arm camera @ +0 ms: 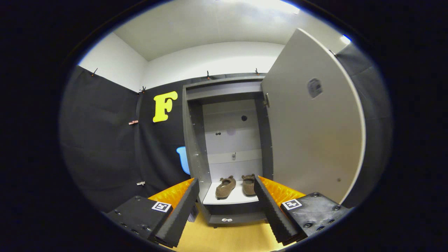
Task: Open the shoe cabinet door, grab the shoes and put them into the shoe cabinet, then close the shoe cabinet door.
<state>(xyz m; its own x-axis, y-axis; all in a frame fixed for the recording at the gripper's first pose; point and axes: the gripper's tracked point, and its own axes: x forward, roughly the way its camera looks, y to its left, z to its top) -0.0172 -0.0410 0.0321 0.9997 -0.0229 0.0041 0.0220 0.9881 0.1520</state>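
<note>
On the left, the booth's black cloth wall (pixel 105 140) is seen, pinned up below a white wall, with small clips fixed to the cloth. Next to it, against that cloth, the grey shoe cabinet (pixel 193 140) is stood upright with its inside exposed. A pair of brown shoes (pixel 235 186) is set side by side on the cabinet's white bottom shelf (pixel 227 200), toes turned toward the back panel, the left shoe angled slightly and the right one partly hidden behind a finger. Holes are visible in the cabinet's pale back panel above them. The gripper (pixel 226 194) is held in front of the cabinet with its fingers spread wide apart and nothing is gripped between them; the shoes are framed in the gap, beyond the fingertips. A yellowish wooden floor (pixel 217 238) is seen below the cabinet's base. On the right, the cabinet door (pixel 311 140) is swung fully open, hinged at the cabinet's right edge, its pale inner face turned toward the camera.
</note>
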